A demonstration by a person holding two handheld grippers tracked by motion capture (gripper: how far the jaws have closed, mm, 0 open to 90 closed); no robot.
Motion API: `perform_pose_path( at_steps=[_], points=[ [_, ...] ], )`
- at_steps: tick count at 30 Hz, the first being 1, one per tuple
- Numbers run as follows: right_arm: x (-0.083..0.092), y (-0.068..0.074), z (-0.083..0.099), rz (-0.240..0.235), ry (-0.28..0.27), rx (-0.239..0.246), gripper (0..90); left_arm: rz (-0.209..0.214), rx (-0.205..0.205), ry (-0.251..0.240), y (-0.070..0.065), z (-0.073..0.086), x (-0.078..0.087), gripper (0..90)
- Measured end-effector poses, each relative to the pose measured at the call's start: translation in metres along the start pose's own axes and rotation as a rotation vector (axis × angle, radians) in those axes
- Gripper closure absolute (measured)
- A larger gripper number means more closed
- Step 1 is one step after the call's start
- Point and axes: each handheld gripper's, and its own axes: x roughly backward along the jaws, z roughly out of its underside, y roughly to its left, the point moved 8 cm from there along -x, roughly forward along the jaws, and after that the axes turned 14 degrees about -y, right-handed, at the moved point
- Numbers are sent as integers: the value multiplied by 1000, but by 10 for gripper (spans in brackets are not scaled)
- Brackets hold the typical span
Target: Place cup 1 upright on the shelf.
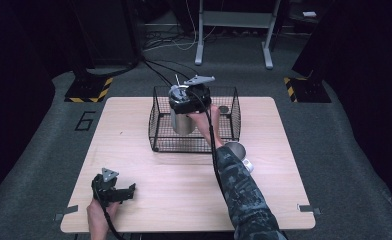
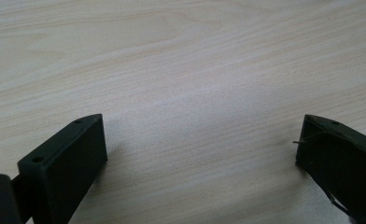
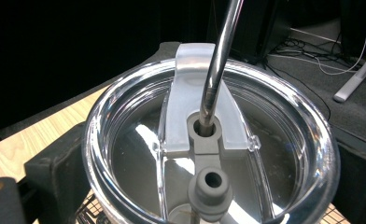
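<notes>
A steel tumbler (image 1: pixel 182 122) with a clear lid (image 3: pixel 125 116) and a metal straw (image 3: pixel 218 60) is held upright inside the black wire basket (image 1: pixel 156 142) at the back middle of the table. My right gripper (image 1: pixel 189 102) is shut on the tumbler's top, and its jaws sit either side of the lid in the right gripper view (image 3: pixel 209 158). My left gripper (image 1: pixel 128 191) rests low on the table near the front left corner. Its jaws stand wide open over bare wood in the left gripper view (image 2: pixel 200 140), with nothing between them.
A second steel cup (image 1: pixel 236 150) sits on the wooden table (image 1: pixel 174 200) just in front of the basket, beside the right forearm. A small round dark item (image 1: pixel 224 109) lies in the basket's right part. A desk frame (image 1: pixel 234 30) stands on the floor beyond.
</notes>
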Motion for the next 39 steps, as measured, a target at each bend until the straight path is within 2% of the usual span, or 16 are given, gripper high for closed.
perform_pose_path(
  at_steps=[2,3,5,12,18,33,39],
  points=[
    [-4,0,3,5,7,1,35,1,-1,1,0,0,0,18],
    [-5,1,5,8,13,-8,34,-4,10,-9,-1,0,-1,18],
    [-8,1,9,4,19,-7,34,1,-7,1,1,0,0,18],
    [-16,3,21,9,44,-37,34,2,-7,1,1,0,0,18],
    [-23,7,31,0,63,-41,34,3,-6,1,1,0,0,18],
    [-30,14,42,-12,79,-58,34,1,-8,3,1,0,0,18],
    [-33,17,46,-17,83,-83,34,2,-8,3,1,0,0,18]
  ],
)
